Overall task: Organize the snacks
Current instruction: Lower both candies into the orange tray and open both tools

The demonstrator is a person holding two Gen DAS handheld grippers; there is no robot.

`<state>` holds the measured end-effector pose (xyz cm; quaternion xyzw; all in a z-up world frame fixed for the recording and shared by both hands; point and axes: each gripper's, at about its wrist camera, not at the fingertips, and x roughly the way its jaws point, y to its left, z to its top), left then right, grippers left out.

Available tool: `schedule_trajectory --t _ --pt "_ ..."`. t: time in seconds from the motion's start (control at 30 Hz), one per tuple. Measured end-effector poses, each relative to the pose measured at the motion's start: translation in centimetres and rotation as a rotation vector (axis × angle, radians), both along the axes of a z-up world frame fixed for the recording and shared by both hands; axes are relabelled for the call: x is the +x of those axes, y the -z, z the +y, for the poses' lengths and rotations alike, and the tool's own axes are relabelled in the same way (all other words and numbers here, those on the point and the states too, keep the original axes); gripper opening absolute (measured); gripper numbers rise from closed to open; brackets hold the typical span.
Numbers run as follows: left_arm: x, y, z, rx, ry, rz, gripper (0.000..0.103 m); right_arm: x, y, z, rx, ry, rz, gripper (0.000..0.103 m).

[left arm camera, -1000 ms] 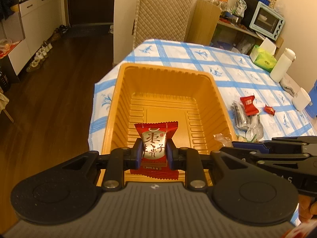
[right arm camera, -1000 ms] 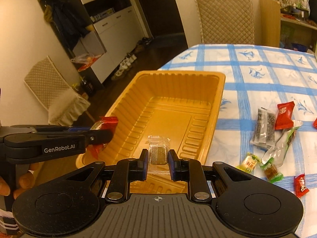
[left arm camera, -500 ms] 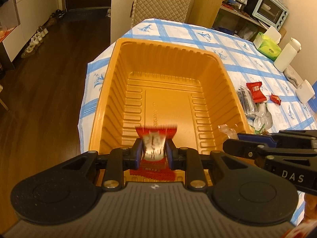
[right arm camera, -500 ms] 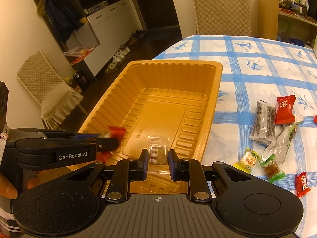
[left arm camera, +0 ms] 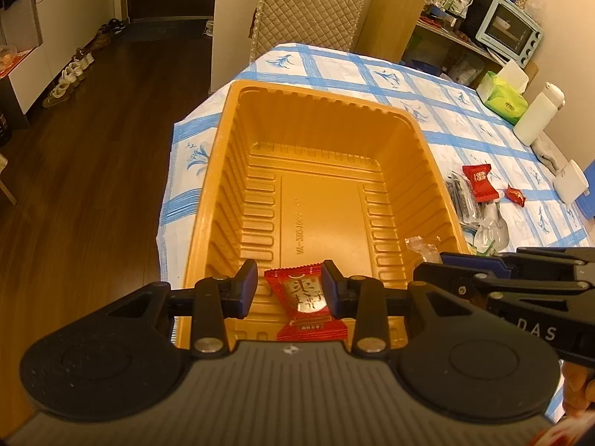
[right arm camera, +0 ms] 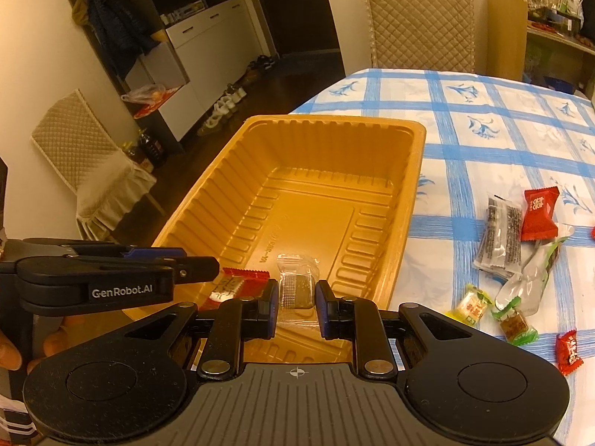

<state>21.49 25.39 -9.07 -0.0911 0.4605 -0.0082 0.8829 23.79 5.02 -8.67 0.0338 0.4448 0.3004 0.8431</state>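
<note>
Drop-off step: your left gripper fingers opening, red snack packet apparently loose between them above the orange tray. Right gripper grips a clear-wrapped snack; release it over the tray next.

Warm amber indoor light, fairly dim — sharp centre, fisheye bending at edges (corners vignetted).

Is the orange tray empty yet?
No: a red snack packet already lies at the orange tray's near end, between the opening left gripper's jaws.
</note>
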Motion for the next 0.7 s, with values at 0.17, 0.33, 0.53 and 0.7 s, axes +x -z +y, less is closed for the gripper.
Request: schedule_trajectory --t 0.17,0.33,0.53,0.7 --pt "-0.1 -0.3 0.5 -0.002 -0.014 -0.002 0.036 0.3 0.3 0.4 -0.010 -0.009 0.001 0.022" --pt "-0.3 -0.6 0.9 0.003 -0.026 -0.010 0.041 0.5 0.5 0.9 -0.004 -0.015 -0.003 0.022" --pt "-0.6 -1.1 1.3 0.005 -0.036 -0.017 0.048 0.8 0.5 1.3 -0.002 -0.020 0.000 0.022" --pt "-0.9 -1.6 1.5 0.020 -0.041 -0.026 0.059 0.4 0.0 0.8 0.027 0.008 -0.017 0.058"
